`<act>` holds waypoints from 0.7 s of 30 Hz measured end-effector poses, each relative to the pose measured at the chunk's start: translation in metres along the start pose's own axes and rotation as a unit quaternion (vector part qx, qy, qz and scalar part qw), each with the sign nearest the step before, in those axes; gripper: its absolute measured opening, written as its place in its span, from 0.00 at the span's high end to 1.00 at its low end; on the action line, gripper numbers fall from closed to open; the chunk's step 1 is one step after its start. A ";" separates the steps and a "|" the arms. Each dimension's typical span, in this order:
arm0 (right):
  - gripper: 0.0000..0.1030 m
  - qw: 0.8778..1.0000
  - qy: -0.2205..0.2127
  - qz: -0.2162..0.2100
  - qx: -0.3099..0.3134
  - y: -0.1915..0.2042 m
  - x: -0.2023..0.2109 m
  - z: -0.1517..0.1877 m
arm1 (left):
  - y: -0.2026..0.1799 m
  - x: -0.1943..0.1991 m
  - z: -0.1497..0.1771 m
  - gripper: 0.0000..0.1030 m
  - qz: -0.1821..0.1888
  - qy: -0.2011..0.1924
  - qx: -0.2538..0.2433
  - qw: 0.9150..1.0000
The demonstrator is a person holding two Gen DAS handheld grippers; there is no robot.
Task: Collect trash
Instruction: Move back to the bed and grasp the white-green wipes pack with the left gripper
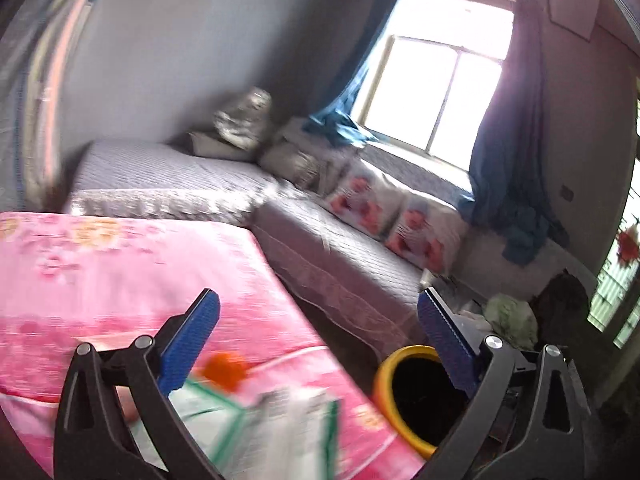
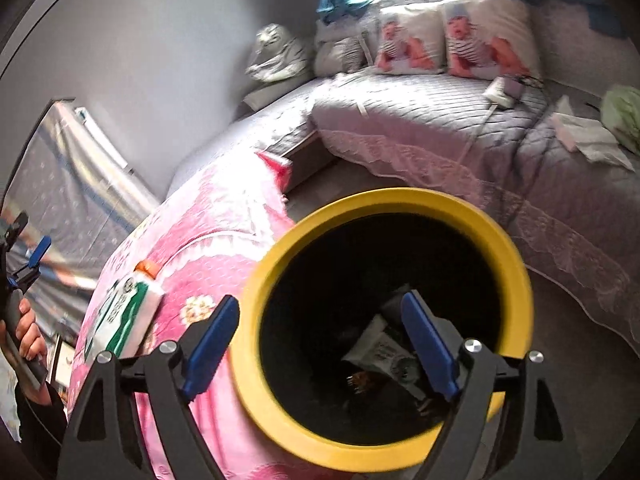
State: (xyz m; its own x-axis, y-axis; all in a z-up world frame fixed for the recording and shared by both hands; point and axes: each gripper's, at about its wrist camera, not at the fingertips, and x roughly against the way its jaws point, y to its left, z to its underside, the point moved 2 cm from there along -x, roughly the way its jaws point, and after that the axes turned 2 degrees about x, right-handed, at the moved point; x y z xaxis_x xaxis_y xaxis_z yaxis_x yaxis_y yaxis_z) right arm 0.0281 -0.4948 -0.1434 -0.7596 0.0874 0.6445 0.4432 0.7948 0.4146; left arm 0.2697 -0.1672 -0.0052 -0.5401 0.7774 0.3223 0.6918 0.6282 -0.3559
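Right claw [image 2: 322, 338] gapes, released, above the yellow-rimmed bin [image 2: 508, 248]; crumpled wrappers [image 2: 380, 354] inside; green-white carton [image 2: 128, 312], orange cap, at nine o'clock.

Green-white carton [image 2: 128, 312] flat beside yellow-rimmed bin [image 2: 384, 320].

No legible text was present. The green-and-white carton [image 2: 128, 312] on the pink bedspread [image 2: 208, 216] carried dark printed characters too blurred to read. The crumpled wrapper [image 2: 380, 354] inside the yellow bin [image 2: 400, 200] carried small print, also unreadable.
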 end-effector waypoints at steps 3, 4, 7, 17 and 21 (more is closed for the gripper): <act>0.22 1.000 0.016 -0.010 0.021 0.025 -0.012 0.000 | 0.040 0.046 0.003 0.08 -0.017 -0.017 -0.006 1.000; 0.22 0.999 0.020 -0.011 0.027 0.032 -0.015 0.000 | 0.052 0.063 0.007 0.08 -0.020 -0.020 -0.016 0.999; 0.21 0.998 0.030 -0.019 0.043 0.054 -0.025 0.000 | 0.079 0.095 0.021 0.08 -0.032 -0.014 -0.042 0.998; 0.21 0.993 0.064 -0.051 0.087 0.127 -0.058 0.003 | 0.100 0.095 0.098 0.08 0.003 0.107 -0.146 0.984; 0.21 0.990 0.073 -0.058 0.109 0.146 -0.061 0.006 | 0.098 0.077 0.111 0.08 0.004 0.129 -0.168 0.977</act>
State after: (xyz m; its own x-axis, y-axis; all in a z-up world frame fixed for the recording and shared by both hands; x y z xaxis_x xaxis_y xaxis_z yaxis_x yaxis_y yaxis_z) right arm 0.1369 -0.3804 -0.1258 -0.7152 -0.0864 0.6936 0.2322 0.9066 0.3525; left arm 0.2428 -0.0418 -0.1125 -0.4247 0.7213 0.5472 0.8377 0.5423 -0.0646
